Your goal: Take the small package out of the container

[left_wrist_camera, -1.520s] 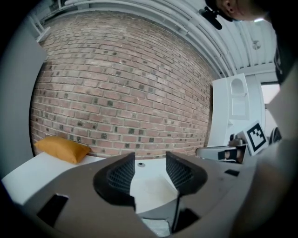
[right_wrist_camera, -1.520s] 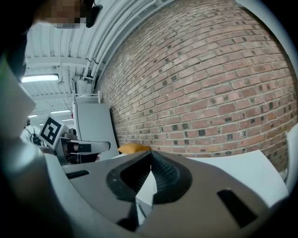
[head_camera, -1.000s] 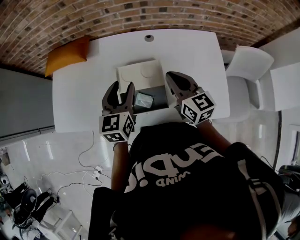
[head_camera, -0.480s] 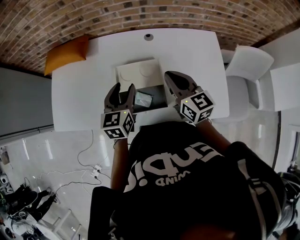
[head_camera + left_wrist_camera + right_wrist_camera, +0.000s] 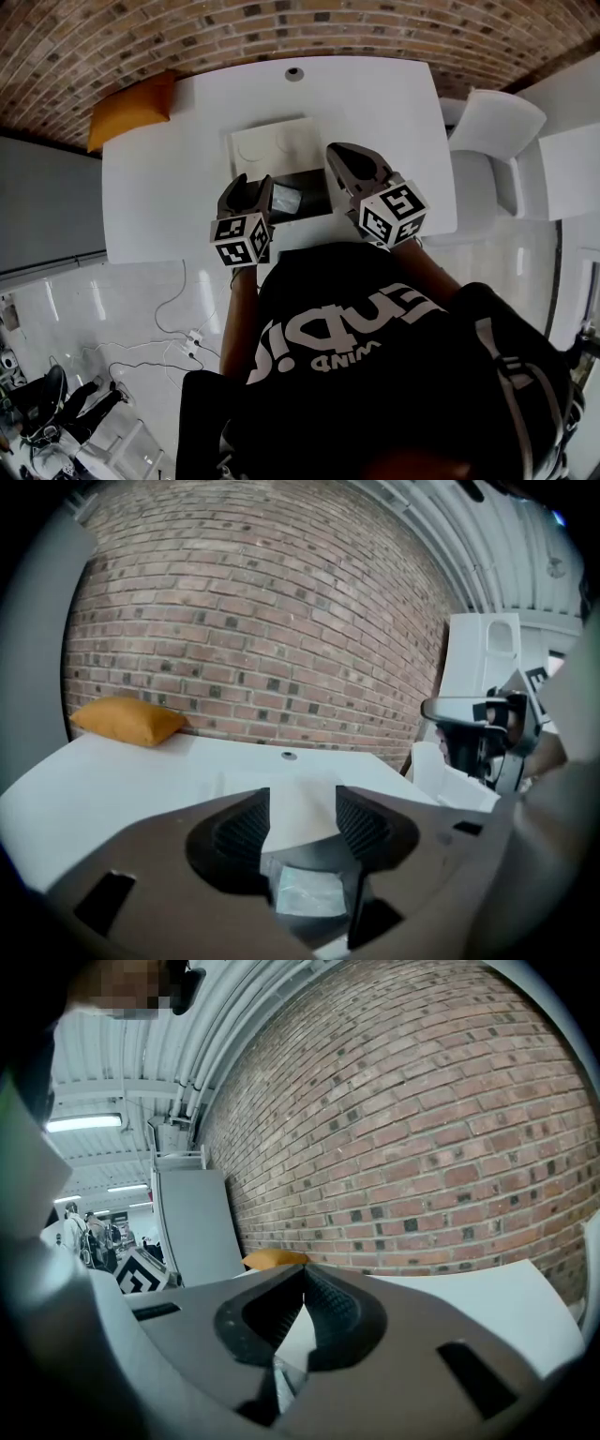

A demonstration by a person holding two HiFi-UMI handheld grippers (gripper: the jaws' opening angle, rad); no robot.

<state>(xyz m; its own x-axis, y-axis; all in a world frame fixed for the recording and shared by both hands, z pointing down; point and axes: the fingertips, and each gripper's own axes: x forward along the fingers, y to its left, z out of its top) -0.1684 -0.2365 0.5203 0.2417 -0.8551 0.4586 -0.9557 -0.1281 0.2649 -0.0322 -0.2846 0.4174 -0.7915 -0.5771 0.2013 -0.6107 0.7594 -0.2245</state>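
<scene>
Black container (image 5: 317, 184) sits open on a white table (image 5: 375, 103), its white lid (image 5: 272, 145) lying flat just behind it. Inside the container, towards its left side in the head view, lies the small package (image 5: 285, 199), a pale silvery square. It rests on the container floor and nothing grips it.

The left gripper (image 5: 249, 187) hangs at the container's left edge, just beside the package, tilted downward. Its own view shows the jaws standing well apart with the package (image 5: 305, 892) low in the gap ahead of them. The ribbed pads do not touch it. The right gripper (image 5: 342, 161) is at the container's right edge, apart from the package. Its own view shows the jaws closed tip to tip with nothing between them.

An orange cushion (image 5: 131, 112) lies at the table's far left corner, beside a brick wall, and a white chair (image 5: 487, 122) stands off to the right.

By this picture the task is only at the approach. The lid is already off and the package is exposed. What seems left is to bring the open left jaws around the package, close them on it, lift it over the container wall and set it down outside.
</scene>
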